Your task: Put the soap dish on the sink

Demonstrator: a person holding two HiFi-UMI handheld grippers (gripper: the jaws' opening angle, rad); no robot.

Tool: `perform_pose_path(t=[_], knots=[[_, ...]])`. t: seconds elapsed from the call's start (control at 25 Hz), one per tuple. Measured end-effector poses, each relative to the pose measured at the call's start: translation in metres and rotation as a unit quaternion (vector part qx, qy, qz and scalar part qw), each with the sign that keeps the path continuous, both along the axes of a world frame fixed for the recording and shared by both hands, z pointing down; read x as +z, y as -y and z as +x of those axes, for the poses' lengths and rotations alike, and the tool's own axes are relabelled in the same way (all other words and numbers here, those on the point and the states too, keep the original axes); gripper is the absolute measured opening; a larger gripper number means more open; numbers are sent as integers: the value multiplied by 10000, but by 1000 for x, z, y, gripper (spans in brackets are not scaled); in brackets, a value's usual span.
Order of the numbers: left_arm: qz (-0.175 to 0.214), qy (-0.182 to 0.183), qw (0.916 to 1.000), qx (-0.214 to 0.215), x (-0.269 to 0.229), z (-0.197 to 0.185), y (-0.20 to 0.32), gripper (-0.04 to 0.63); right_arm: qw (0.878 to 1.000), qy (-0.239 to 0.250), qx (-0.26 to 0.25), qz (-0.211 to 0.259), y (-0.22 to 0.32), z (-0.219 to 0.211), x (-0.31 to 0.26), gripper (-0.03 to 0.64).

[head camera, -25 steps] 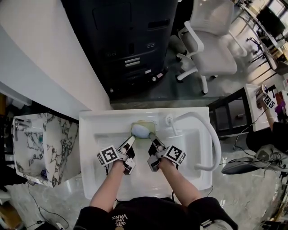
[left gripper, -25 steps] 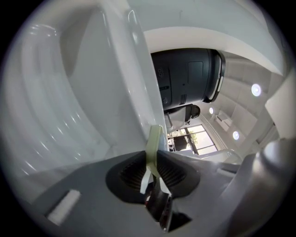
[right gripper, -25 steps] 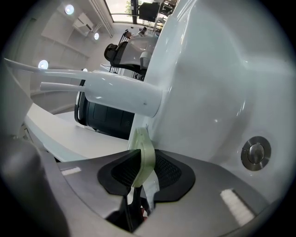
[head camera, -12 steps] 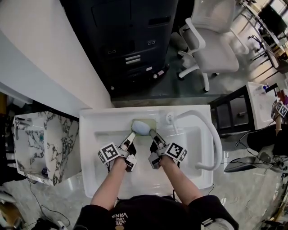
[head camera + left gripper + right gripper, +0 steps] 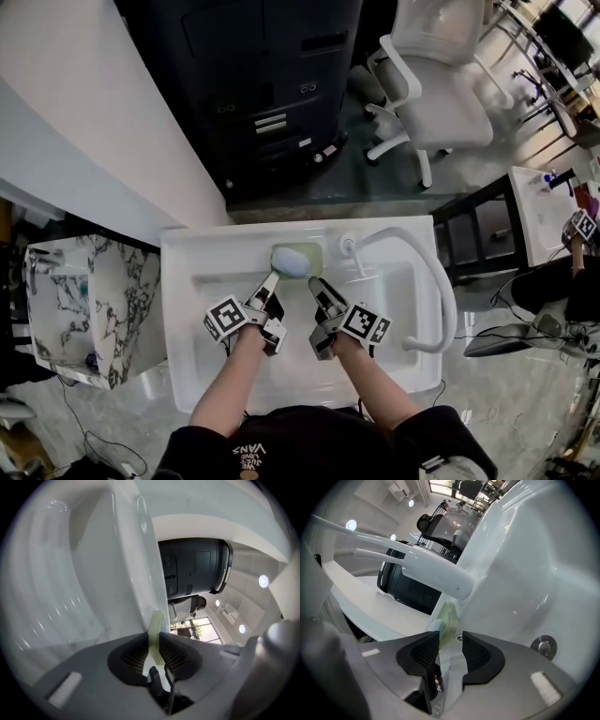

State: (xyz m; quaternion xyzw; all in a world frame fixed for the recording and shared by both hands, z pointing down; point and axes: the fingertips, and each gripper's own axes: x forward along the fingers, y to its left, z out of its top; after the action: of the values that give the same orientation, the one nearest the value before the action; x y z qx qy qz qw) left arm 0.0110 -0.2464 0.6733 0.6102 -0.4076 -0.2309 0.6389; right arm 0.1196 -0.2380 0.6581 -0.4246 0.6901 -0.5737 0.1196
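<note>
Left gripper (image 5: 157, 644) first: its jaws are pinched on the thin pale green rim of the soap dish (image 5: 156, 625), with the ribbed pads pressing the rim from both sides. The right gripper (image 5: 450, 644) has jaws spread, and they have just been opening. Nothing sits between them; the soap dish (image 5: 447, 616) lies just ahead of the tips, clear of both pads.

From the head view, the soap dish (image 5: 298, 260) is at the middle of the back edge of the white sink (image 5: 187, 272), just beside the base of the curved white faucet (image 5: 398, 236). A pale bluish bar (image 5: 292, 265) lies in it. The left gripper (image 5: 273, 281) reaches its near left rim. The right gripper (image 5: 317, 284) is just short of the near right rim.

Compared with a second ago, both grippers were then up against the dish's near side, the right tips meeting it. Now the right one has let go and drawn back a touch, leaving a sliver of white sink showing between tips and dish. The left one keeps the same hold. The dish itself has scarcely shifted along the back edge.
</note>
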Motion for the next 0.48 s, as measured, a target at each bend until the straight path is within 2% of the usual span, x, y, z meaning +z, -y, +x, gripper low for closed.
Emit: perform_pose_path(t=[0.2, 0.28, 0.48], knots=[[-13, 12, 10000, -52, -2, -1, 2, 118, 9999, 6, -12, 143, -1, -2, -8, 127], [-20, 6, 10000, -60, -2, 0, 2, 118, 9999, -31, 2, 161, 1, -2, -7, 70], [13, 55, 10000, -32, -2, 1, 2, 118, 9999, 37, 91, 113, 3, 1, -4, 38]])
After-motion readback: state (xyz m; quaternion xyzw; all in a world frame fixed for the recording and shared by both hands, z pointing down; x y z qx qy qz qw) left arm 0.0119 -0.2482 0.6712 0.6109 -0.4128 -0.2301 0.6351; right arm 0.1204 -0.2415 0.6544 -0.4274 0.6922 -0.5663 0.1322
